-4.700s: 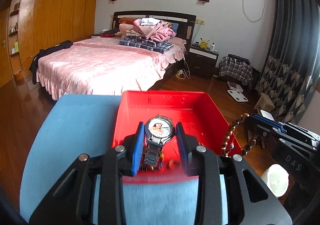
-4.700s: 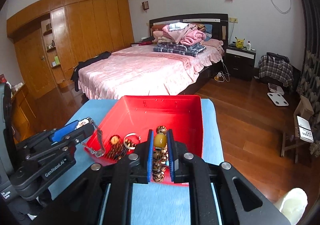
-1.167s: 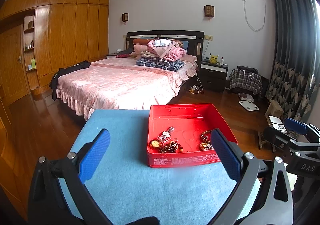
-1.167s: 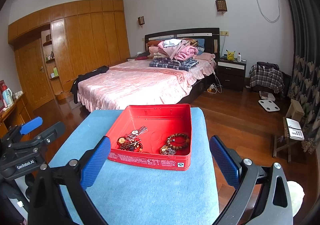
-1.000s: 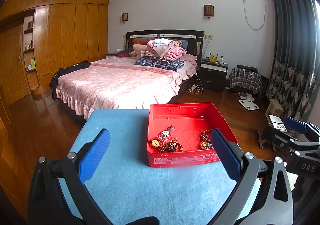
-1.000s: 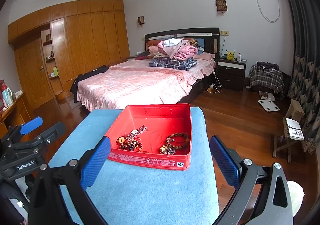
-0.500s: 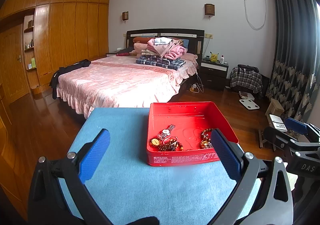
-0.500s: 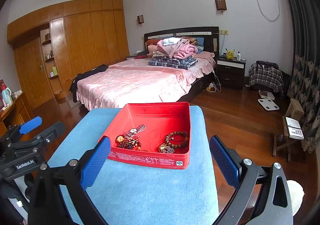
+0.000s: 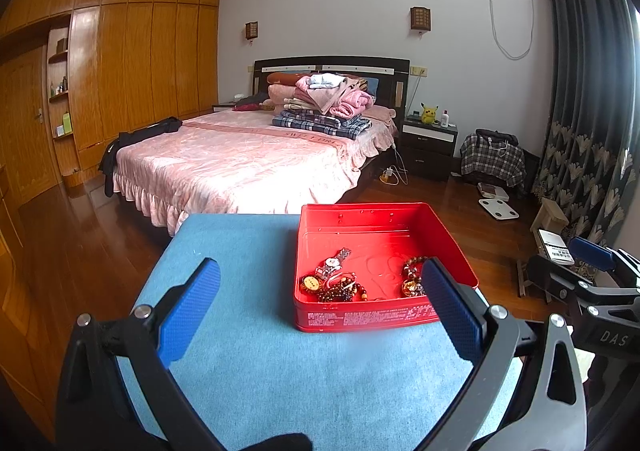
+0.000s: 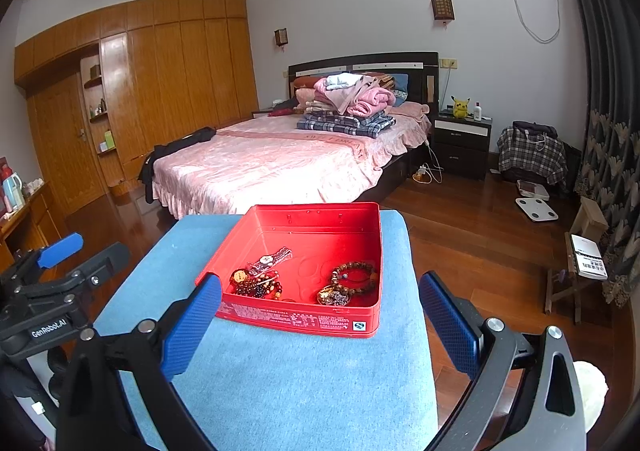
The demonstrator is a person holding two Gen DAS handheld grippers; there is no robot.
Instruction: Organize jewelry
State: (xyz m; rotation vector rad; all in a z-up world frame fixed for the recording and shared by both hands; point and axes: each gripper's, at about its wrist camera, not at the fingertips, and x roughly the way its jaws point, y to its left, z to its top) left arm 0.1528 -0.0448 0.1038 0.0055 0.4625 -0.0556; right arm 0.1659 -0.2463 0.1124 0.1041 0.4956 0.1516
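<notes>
While spread wide (empty), each hand-held gripper faces red tin.

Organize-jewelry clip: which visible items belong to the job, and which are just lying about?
Job:
red tin
wristwatch
bead bracelet
dark bead strands
open left hand-held gripper
open right hand-held gripper

Lying about:
folded clothes
Pikachu toy
bathroom scale
</notes>
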